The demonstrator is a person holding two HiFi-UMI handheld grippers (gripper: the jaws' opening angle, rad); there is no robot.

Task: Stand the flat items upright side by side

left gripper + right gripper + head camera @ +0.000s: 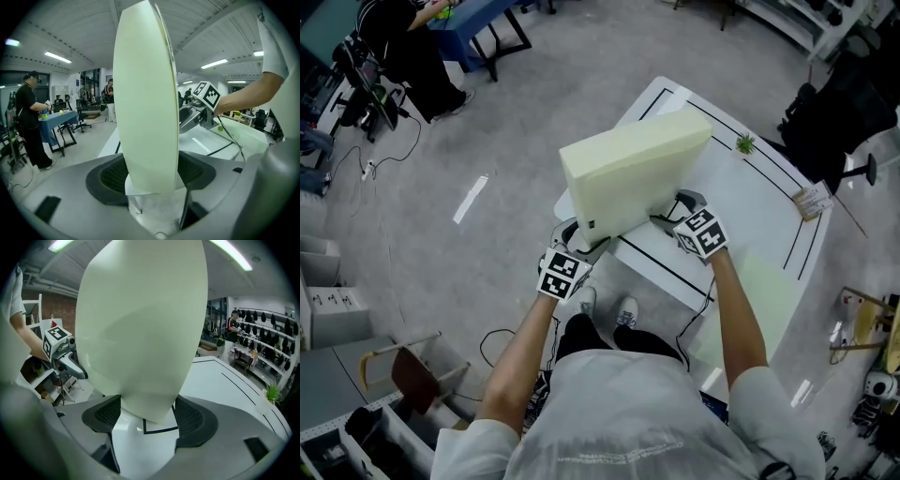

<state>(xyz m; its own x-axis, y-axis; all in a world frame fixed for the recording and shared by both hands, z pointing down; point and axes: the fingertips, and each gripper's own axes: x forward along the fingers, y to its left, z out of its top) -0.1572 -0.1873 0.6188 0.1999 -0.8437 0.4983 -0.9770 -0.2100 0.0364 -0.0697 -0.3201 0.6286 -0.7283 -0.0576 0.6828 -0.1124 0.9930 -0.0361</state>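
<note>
Person's forearms (727, 300) lead to left gripper (581, 244) & right gripper (680, 208), each w/ jaws clamped wide on foam slab (628, 173), held on edge, tilted, over white table (750, 202). 2nd slab (764, 300) lies flat beside right arm. Judged early: neither stood yet.

No words or numbers are legible; square markers show on the left gripper (587, 246) and right gripper (682, 205).

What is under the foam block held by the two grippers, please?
Under the foam block lies the white table; the right gripper view shows a black line corner on it below the block. From above, the block hides whatever else sits directly beneath.
</note>
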